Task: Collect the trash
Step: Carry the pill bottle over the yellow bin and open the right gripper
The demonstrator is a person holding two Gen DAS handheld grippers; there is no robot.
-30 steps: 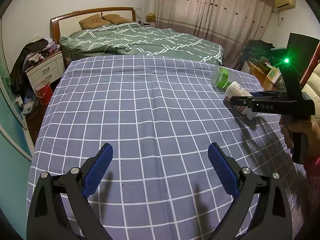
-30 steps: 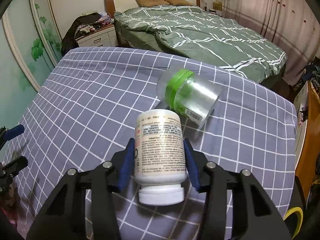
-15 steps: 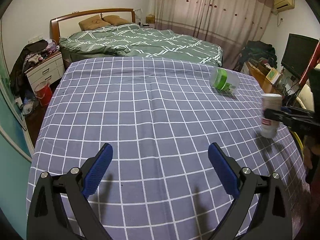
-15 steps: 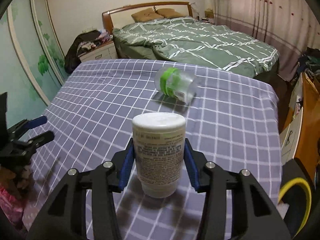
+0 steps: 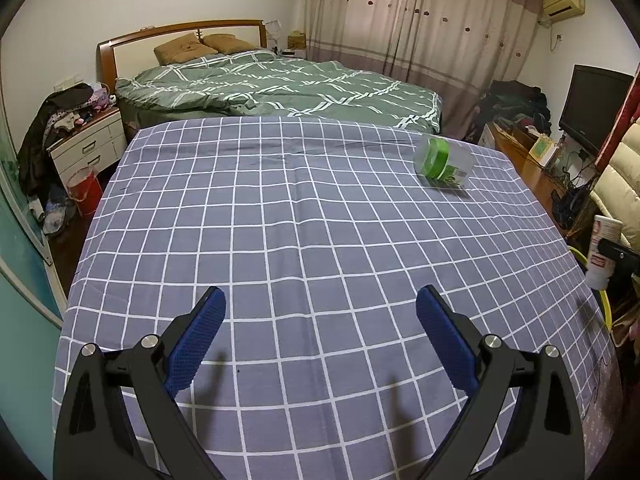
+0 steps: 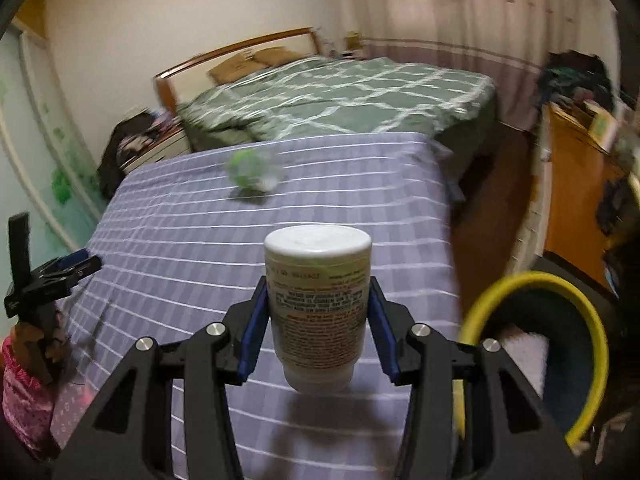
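My right gripper (image 6: 318, 320) is shut on a white pill bottle (image 6: 318, 300) with a printed label, held above the right edge of the grey checked cloth (image 6: 240, 240). The bottle also shows at the right edge of the left wrist view (image 5: 604, 252). A clear jar with a green lid (image 5: 442, 162) lies on its side at the far right of the cloth; it is blurred in the right wrist view (image 6: 252, 174). My left gripper (image 5: 320, 336) is open and empty over the near part of the cloth (image 5: 300, 240). A yellow-rimmed dark bin (image 6: 560, 344) stands on the floor right of the bottle.
A bed with a green quilt (image 5: 280, 84) lies behind the cloth. A white nightstand (image 5: 86, 148) and a red bucket (image 5: 84, 194) stand at the left. A wooden cabinet (image 6: 576, 184), a television (image 5: 594, 106) and clutter fill the right side.
My right gripper lifted the white bottle off the cloth beside the jar and carried it right, past the cloth's edge, towards the yellow-rimmed bin. The left gripper has not moved.
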